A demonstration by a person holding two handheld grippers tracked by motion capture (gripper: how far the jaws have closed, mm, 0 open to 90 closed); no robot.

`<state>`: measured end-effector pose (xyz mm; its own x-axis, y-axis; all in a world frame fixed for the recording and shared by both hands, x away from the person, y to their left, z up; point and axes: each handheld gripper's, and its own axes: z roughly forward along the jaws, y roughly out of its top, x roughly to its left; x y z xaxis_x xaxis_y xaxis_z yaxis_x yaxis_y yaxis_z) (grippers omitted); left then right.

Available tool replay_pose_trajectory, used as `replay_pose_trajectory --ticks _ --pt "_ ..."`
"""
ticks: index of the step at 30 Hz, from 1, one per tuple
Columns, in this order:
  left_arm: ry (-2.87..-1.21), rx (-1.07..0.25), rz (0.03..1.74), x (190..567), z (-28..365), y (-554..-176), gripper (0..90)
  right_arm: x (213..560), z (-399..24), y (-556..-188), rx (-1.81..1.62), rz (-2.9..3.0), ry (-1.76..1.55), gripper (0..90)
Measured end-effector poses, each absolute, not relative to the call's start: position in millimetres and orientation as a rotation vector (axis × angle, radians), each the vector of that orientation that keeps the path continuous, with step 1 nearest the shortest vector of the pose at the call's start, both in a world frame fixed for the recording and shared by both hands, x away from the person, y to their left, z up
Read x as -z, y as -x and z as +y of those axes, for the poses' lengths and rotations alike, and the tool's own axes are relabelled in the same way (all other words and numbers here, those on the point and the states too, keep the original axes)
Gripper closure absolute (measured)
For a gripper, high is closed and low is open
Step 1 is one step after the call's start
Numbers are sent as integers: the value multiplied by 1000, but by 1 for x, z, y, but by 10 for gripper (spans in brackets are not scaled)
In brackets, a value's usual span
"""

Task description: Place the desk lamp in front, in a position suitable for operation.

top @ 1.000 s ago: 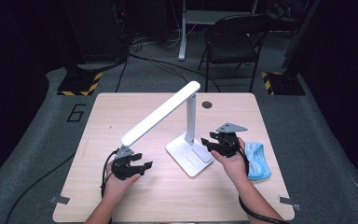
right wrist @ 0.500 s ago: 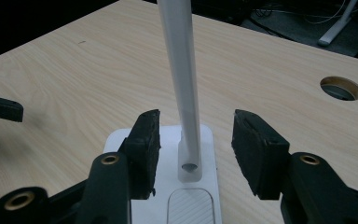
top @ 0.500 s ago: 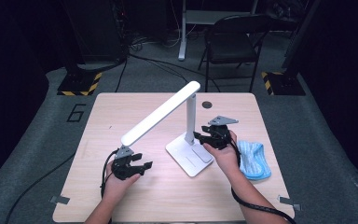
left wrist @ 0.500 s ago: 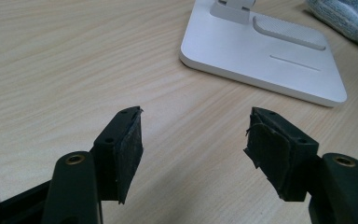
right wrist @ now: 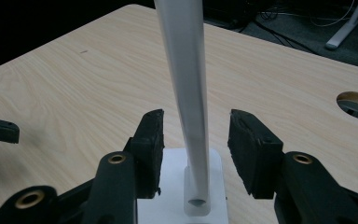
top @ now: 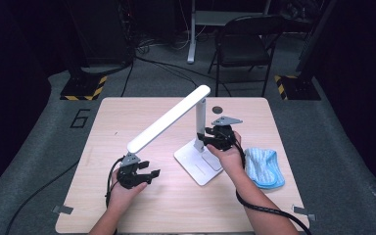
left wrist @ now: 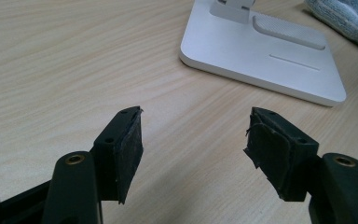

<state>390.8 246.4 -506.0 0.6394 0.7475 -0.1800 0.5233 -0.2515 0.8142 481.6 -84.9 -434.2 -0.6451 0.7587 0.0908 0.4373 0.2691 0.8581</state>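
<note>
**Inspector:** Right gripper view first. State of the right claw (right wrist: 195, 140)?

**Assistant:** Its jaws stand either side of the upright post of the white folding desk lamp (right wrist: 186, 88) and have just been closing. A gap shows on each side of the post, so the pads are not pressing on it yet.

**Inspector:** Location of the lamp?

**Assistant:** On the pale wood-grain bench (top: 127, 122). Its flat square base sits near the middle, the post rises from the base's far end, and the long head slopes down toward the left claw (top: 149, 174).

**Inspector:** Left claw?

**Assistant:** Jaws apart with nothing between them, low over bare bench, just short of the lamp base. It seems to rest on the surface, though the high view is too small to confirm.

**Inspector:** Anything else?

**Assistant:** A folded light-blue cloth (top: 262, 166) lies just beside the right hand.
</note>
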Motion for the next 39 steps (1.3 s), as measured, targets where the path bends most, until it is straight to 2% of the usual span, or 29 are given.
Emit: replay_pose_trajectory --ticks 14,39 --pt "-1918 -307 998 507 245 -391 352 435 -71 -494 -1282 2239 -1081 722" --pt "-1900 -299 1000 505 243 -393 354 438 -44 -465 -1379 2345 -950 728"
